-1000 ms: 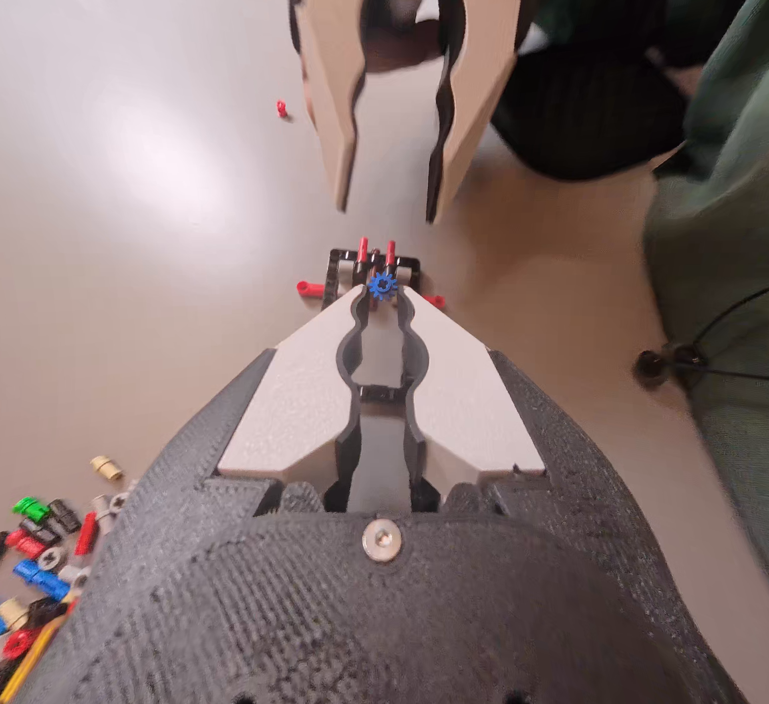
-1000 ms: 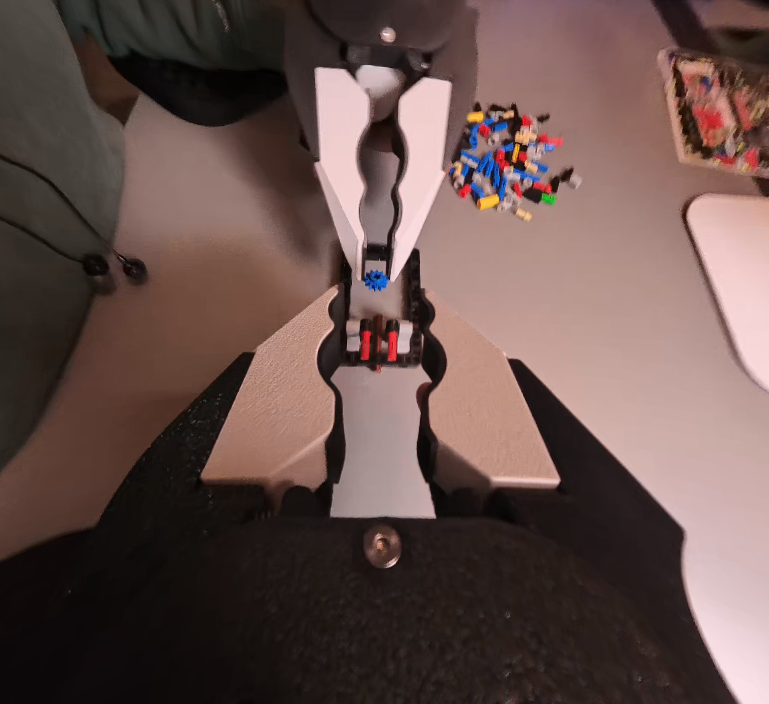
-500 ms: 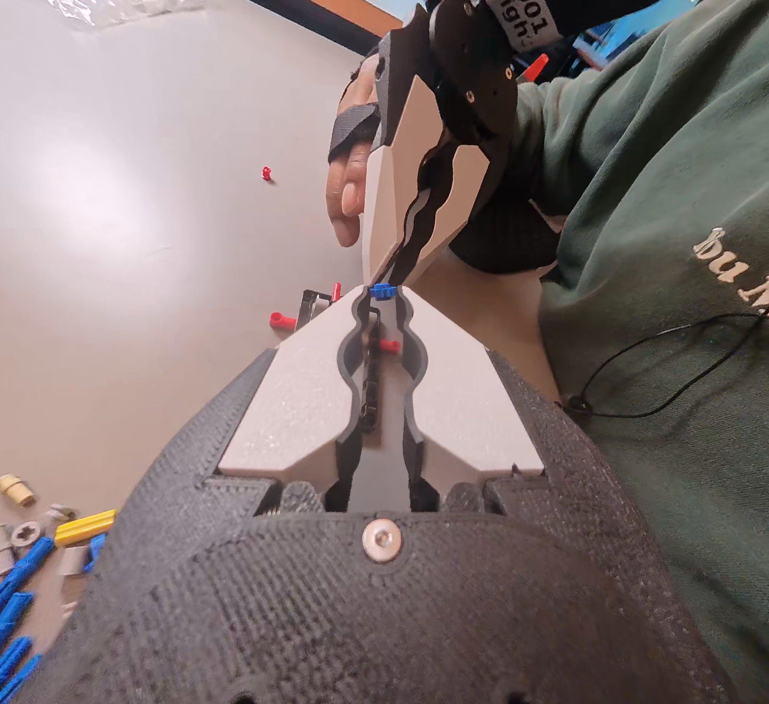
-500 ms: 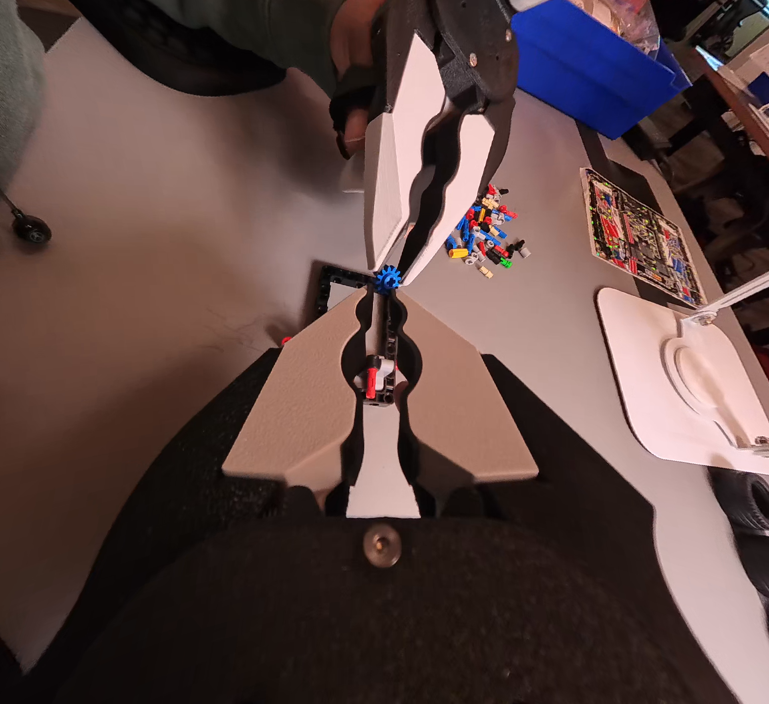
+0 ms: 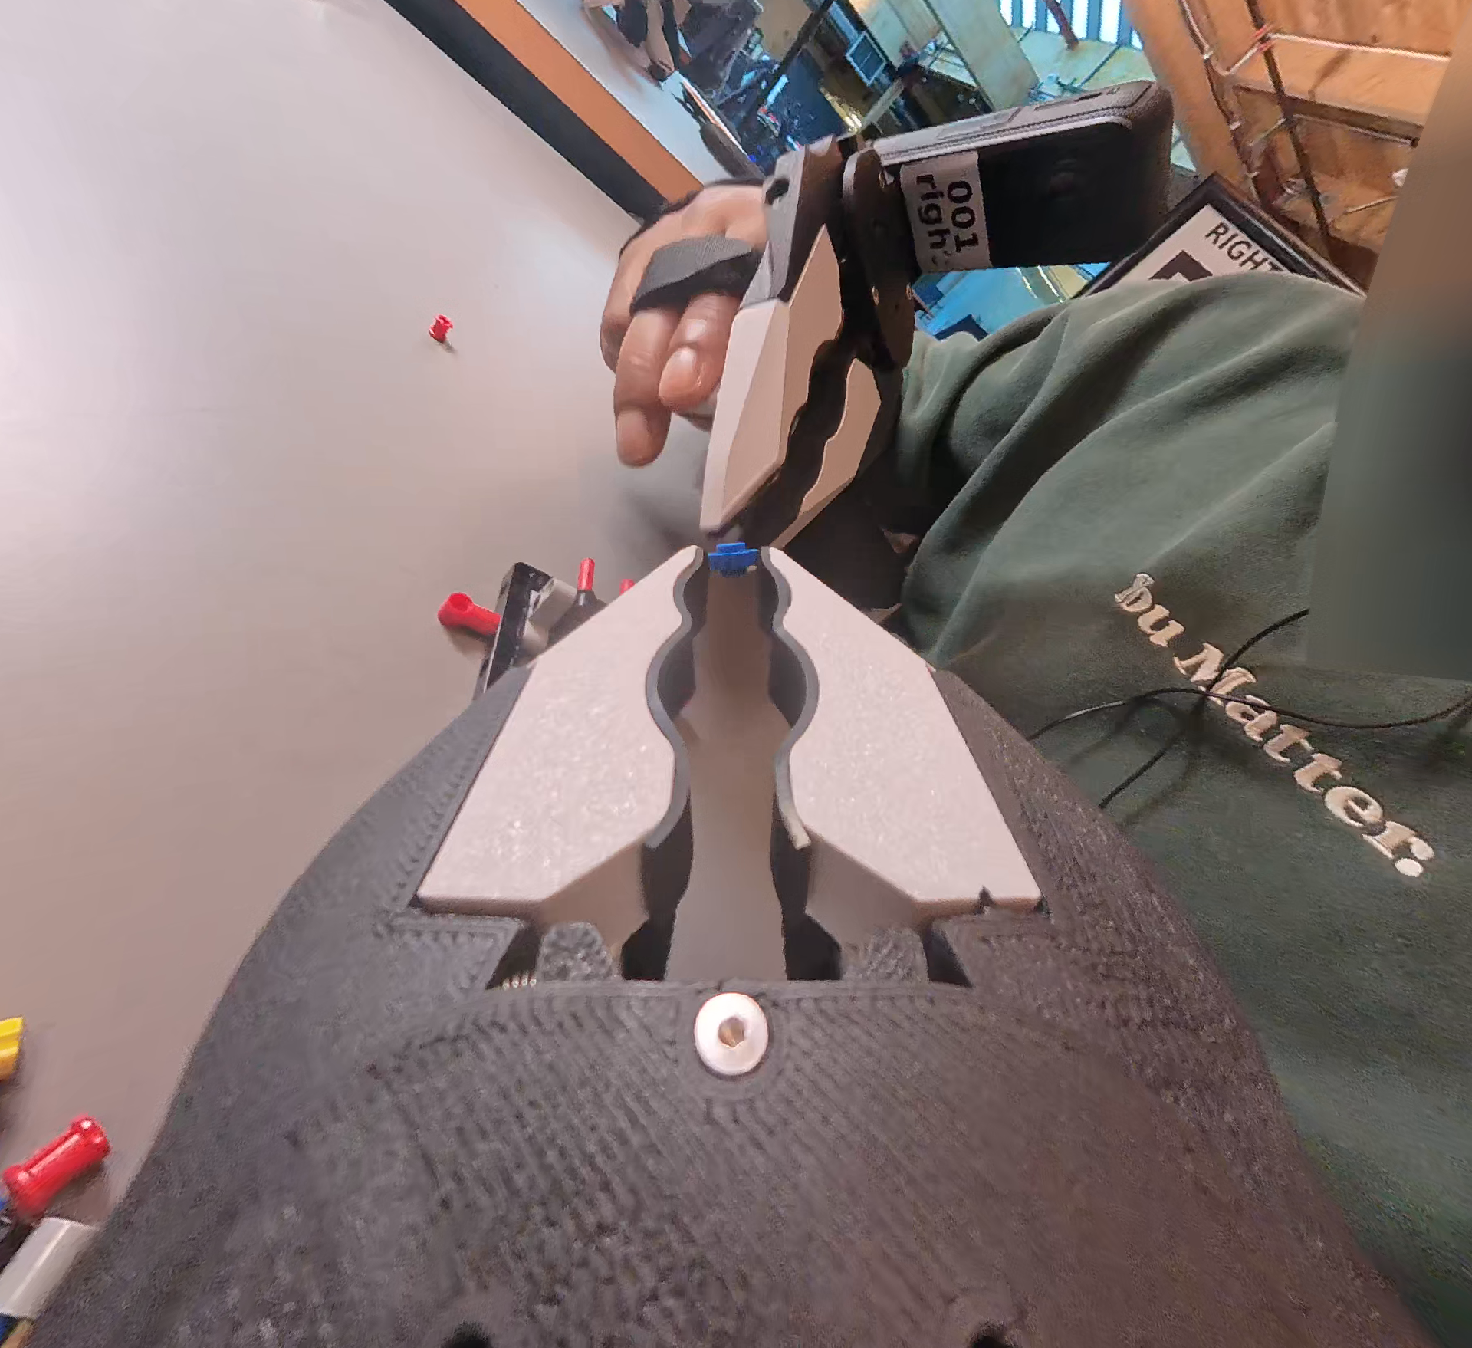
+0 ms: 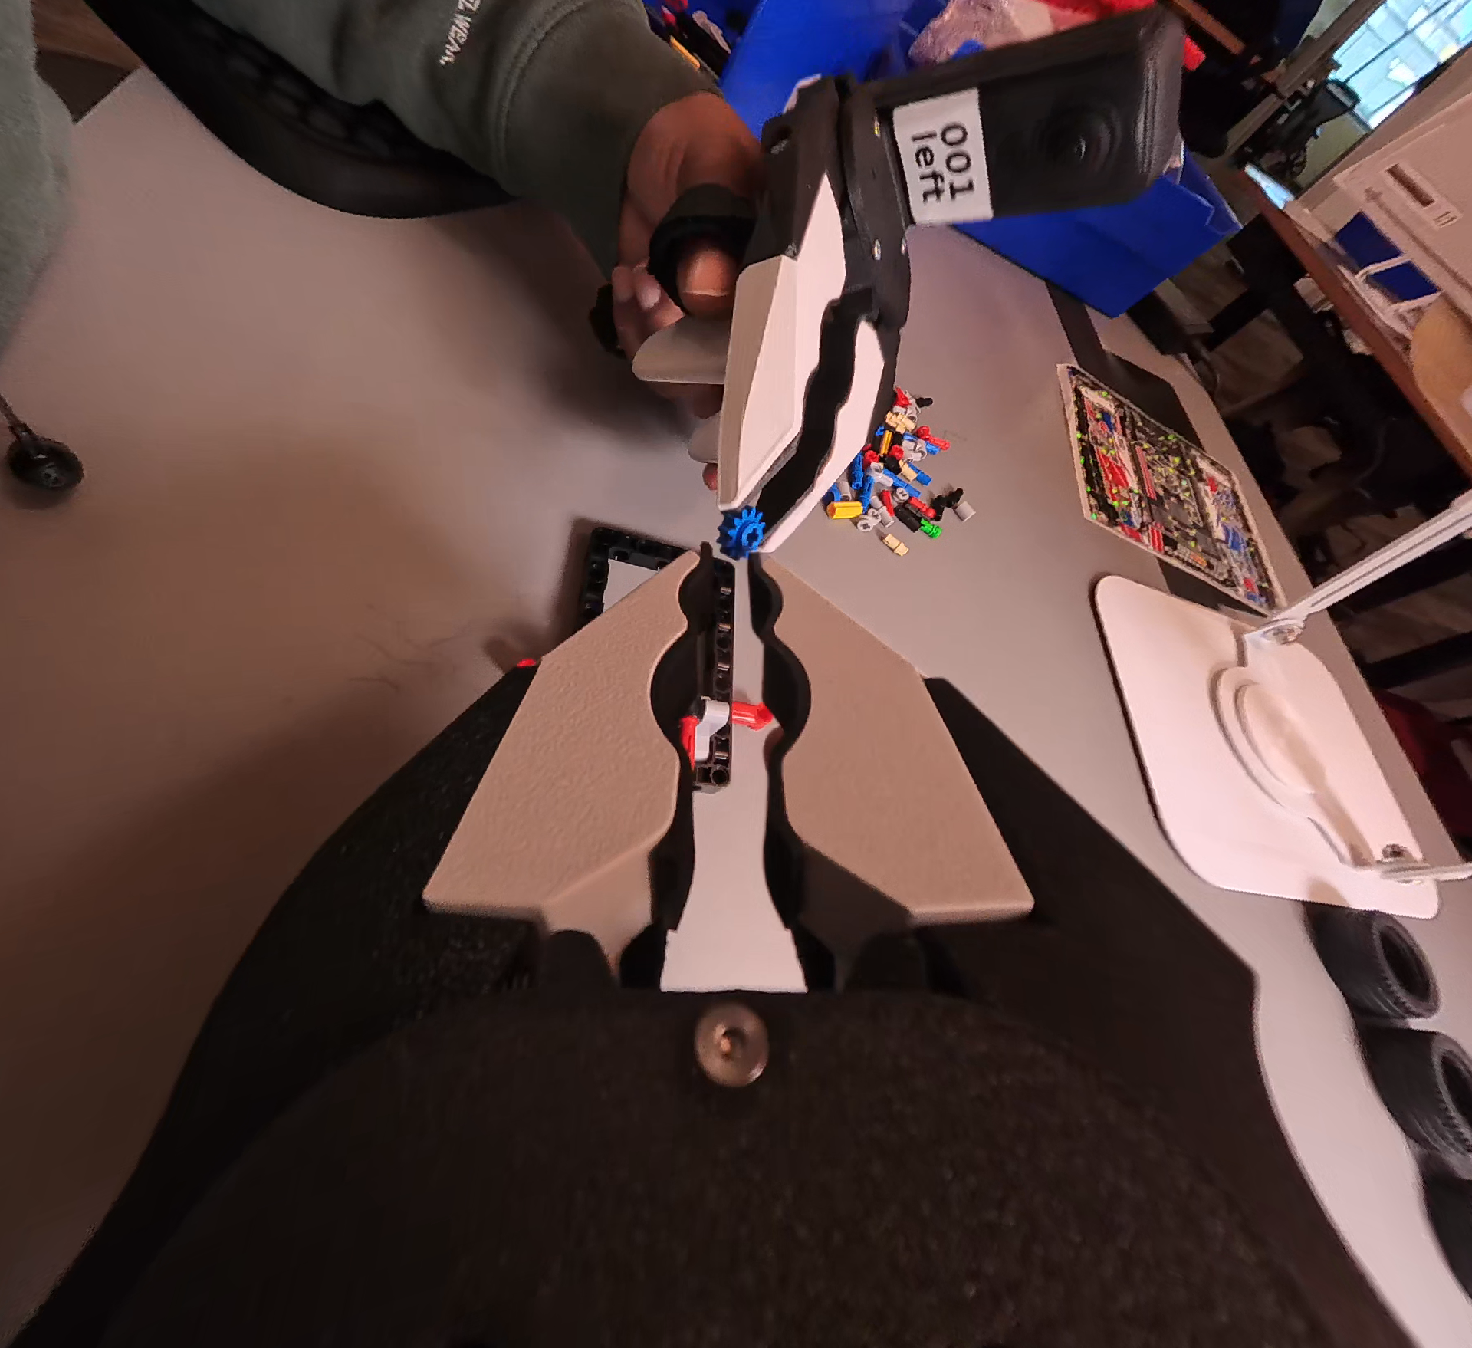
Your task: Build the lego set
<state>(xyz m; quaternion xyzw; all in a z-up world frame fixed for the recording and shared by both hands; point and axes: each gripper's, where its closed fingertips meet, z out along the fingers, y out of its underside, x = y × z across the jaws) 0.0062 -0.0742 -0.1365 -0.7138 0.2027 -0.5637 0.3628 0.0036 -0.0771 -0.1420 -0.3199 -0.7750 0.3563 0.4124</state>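
Note:
My left gripper (image 5: 734,559) is shut on a small blue gear (image 5: 734,561), pinched by its flat faces at the fingertips and held above the table. It also shows in the right wrist view (image 6: 745,525), with the gear (image 6: 741,531) face-on. My right gripper (image 6: 729,559) points at the gear from the opposite side, with its tips right next to it. Its jaws are closed to a thin slit with nothing between them. A black rectangular frame (image 5: 514,609) with red pins lies on the table below, and shows through the right gripper's slit (image 6: 593,569).
A pile of small coloured parts (image 6: 896,485) lies beyond the frame, with a printed instruction sheet (image 6: 1163,489), a white lamp base (image 6: 1242,752) and black tyres (image 6: 1386,975) to the right. Blue bins (image 6: 796,35) stand at the back. A loose red piece (image 5: 437,327) lies apart. The person's green sleeve (image 5: 1195,593) is close by. The grippers are tip to tip, or close to it. Left tips and right tips are each some 20 cm from the loose red piece (image 5: 437,327).
Both grippers have risen and tilted up away from the frame, the left carrying the gear. The right gripper's jaws, wide apart a second ago, have closed to a slit.

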